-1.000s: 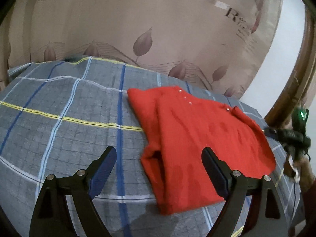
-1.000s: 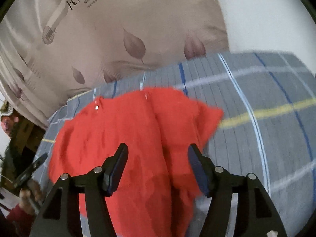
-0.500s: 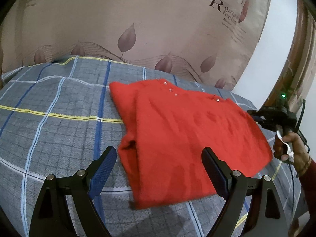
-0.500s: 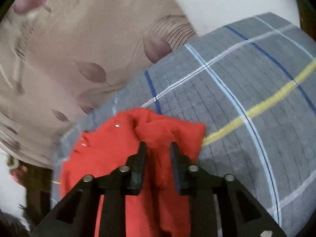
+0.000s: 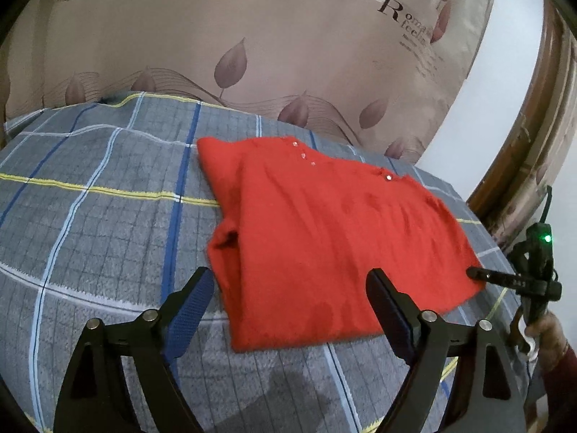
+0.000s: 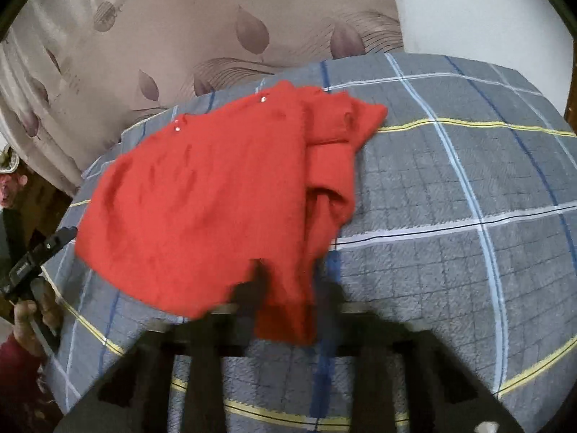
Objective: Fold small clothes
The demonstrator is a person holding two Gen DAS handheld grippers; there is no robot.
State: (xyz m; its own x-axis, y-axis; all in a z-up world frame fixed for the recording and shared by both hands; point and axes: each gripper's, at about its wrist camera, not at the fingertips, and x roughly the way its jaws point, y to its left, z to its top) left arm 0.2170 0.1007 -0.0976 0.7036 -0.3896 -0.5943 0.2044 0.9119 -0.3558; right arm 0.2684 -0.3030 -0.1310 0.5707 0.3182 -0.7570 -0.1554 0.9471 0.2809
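Observation:
A small red knitted top [image 5: 324, 231] with shiny buttons lies flat on the grey plaid bedspread [image 5: 90, 216]. My left gripper [image 5: 288, 296] is open and empty, just short of the top's near edge. In the right wrist view the red top [image 6: 216, 187] lies with a sleeve bunched along its right side. My right gripper [image 6: 292, 281] is blurred and its fingers are close together on the top's near hem, which hangs between them. In the left wrist view the right gripper [image 5: 505, 281] touches the top's right corner.
A beige curtain [image 5: 288, 54] with leaf prints hangs behind the bed. A wooden frame [image 5: 533, 144] and white wall stand at the right. The bedspread [image 6: 468, 198] spreads to the right of the top. The person's hand [image 6: 32, 310] holds the left gripper at the left edge.
My right gripper closed on the top's near edge and pulled back toward me with it, blurred in motion. The left wrist view shifted slightly; the left gripper stayed open.

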